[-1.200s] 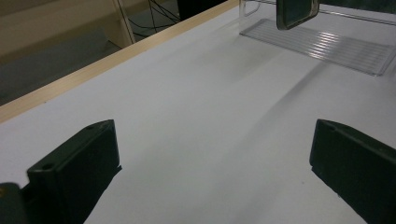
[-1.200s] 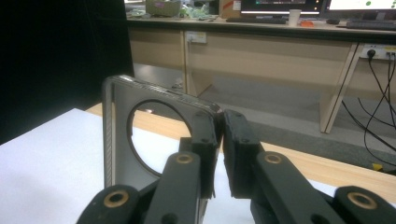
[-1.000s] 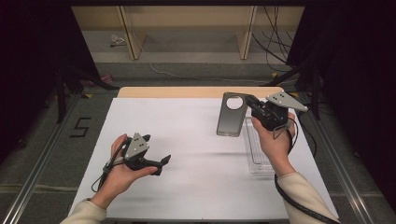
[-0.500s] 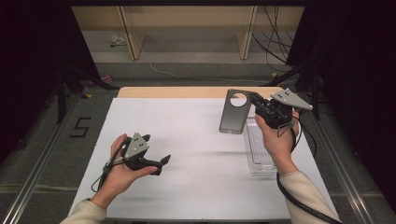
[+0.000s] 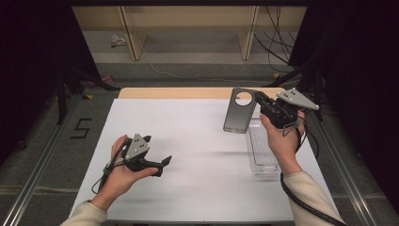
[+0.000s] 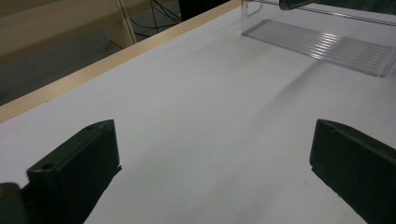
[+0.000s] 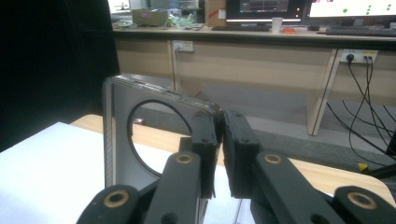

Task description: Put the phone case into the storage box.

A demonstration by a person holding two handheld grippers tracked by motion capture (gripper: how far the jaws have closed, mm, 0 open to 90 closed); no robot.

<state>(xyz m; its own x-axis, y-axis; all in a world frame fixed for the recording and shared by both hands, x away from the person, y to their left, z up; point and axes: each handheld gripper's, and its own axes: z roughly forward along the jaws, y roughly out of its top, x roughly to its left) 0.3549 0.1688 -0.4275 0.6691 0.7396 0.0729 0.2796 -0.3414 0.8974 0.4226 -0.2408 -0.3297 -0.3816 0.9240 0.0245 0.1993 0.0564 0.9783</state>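
Note:
A grey phone case [image 5: 237, 117] with a round camera hole hangs tilted above the far right of the white table [image 5: 188, 141]. My right gripper [image 5: 260, 101] is shut on its upper right edge. In the right gripper view, the two jaws pinch the rim of the case [image 7: 119, 154] at my right gripper [image 7: 219, 140]. Under the case lies a clear plastic tray [image 5: 261, 150], whose ribbed floor shows in the left gripper view [image 6: 327, 46]. My left gripper [image 5: 162, 165] rests low at the near left, open, with nothing between its jaws [image 6: 212, 172].
The table's wooden far edge [image 5: 188, 92] runs behind the white sheet. Beyond it stand wooden shelf legs [image 5: 129, 33] and cables [image 5: 277, 42] on the floor. A "5" mark [image 5: 81, 128] lies on the floor at the left.
My right gripper has shifted slightly right and up with the phone case, which now stands a bit more upright. The left gripper has stayed put.

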